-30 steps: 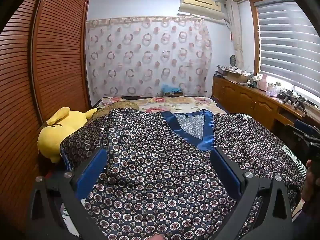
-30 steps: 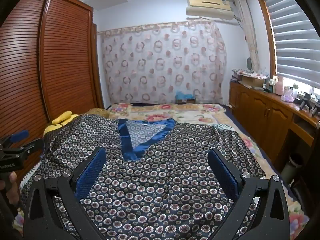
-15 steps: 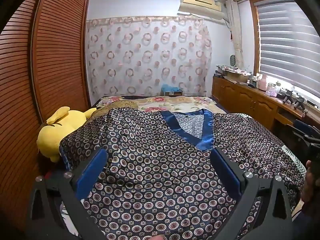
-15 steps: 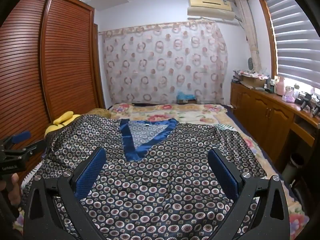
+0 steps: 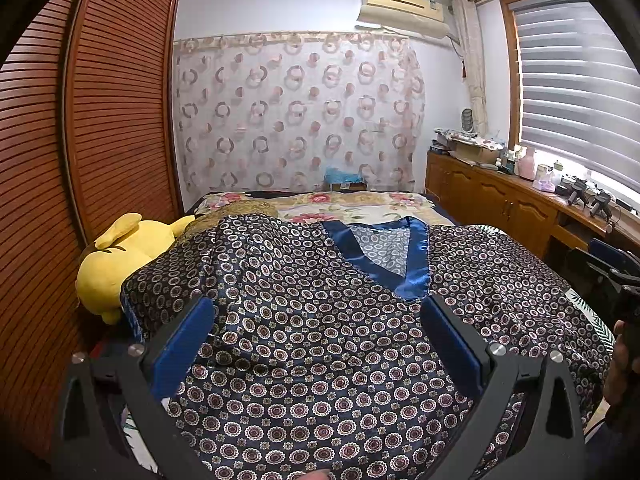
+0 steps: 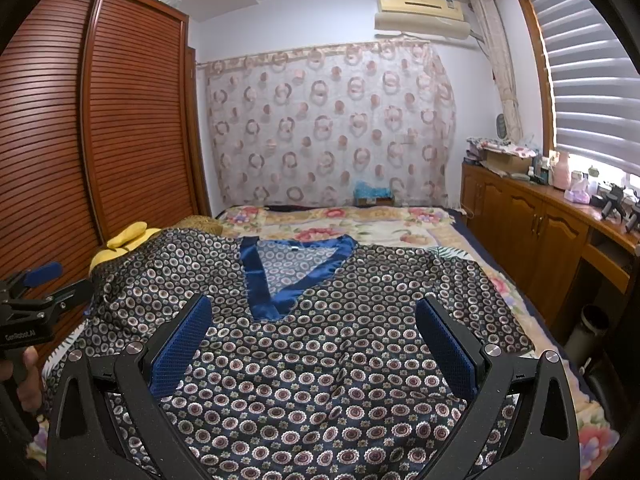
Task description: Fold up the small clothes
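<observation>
A dark satin top [image 5: 320,340] printed with small rings and trimmed with a blue V-neck band [image 5: 384,256] lies spread front-up across the bed [image 5: 360,208], its neckline toward the far curtain and its hem toward the cameras. Each short sleeve is spread out to its own side; the one on the wardrobe side drapes over a yellow plush toy [image 5: 116,256] lying at the bed's edge.

The left gripper [image 5: 320,312] hangs above the lower front of the top, jaws spread wide, blue pads [image 5: 180,348] well apart and nothing between them but open air over the cloth. The V-neck's point sits just beyond its right-hand finger. Whether the fingertips touch the fabric cannot be told.

The right gripper [image 6: 312,312] is likewise wide open and holding nothing, poised over the same garment [image 6: 320,360] nearer its middle, with the point of the neck band [image 6: 276,300] lying between the two fingers and slightly ahead of them. From this view the left gripper [image 6: 40,284] shows at the far left edge, beside the sleeve by the plush toy [image 6: 124,240].

A louvred wooden wardrobe [image 5: 80,140] runs along one side of the bed, a low wooden cabinet [image 6: 532,232] under the window blinds [image 6: 592,80] along the other, and an air conditioner [image 6: 420,12] hangs above the ring-patterned curtain [image 6: 328,128].
</observation>
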A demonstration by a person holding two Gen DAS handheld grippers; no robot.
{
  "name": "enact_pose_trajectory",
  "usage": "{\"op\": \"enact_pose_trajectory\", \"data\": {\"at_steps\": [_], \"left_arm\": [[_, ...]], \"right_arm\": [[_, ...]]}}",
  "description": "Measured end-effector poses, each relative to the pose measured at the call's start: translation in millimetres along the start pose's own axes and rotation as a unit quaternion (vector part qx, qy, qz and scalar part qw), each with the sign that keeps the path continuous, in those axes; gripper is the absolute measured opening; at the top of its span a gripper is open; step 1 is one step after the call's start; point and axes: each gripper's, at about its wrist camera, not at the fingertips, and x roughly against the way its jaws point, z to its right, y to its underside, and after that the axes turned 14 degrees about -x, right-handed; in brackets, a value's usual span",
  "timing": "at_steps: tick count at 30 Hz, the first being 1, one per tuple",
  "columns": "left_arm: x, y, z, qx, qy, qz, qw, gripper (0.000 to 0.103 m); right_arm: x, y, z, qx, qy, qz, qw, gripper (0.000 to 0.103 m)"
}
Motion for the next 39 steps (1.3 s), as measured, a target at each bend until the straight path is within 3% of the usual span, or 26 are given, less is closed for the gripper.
{"op": "enact_pose_trajectory", "data": {"at_steps": [39], "left_arm": [[8.7,-7.5,3.7,-0.008,-0.007,0.010,0.9999,0.103]], "right_arm": [[-0.9,-0.4,0.5,0.000,-0.001,-0.001,1.000,0.103]]}}
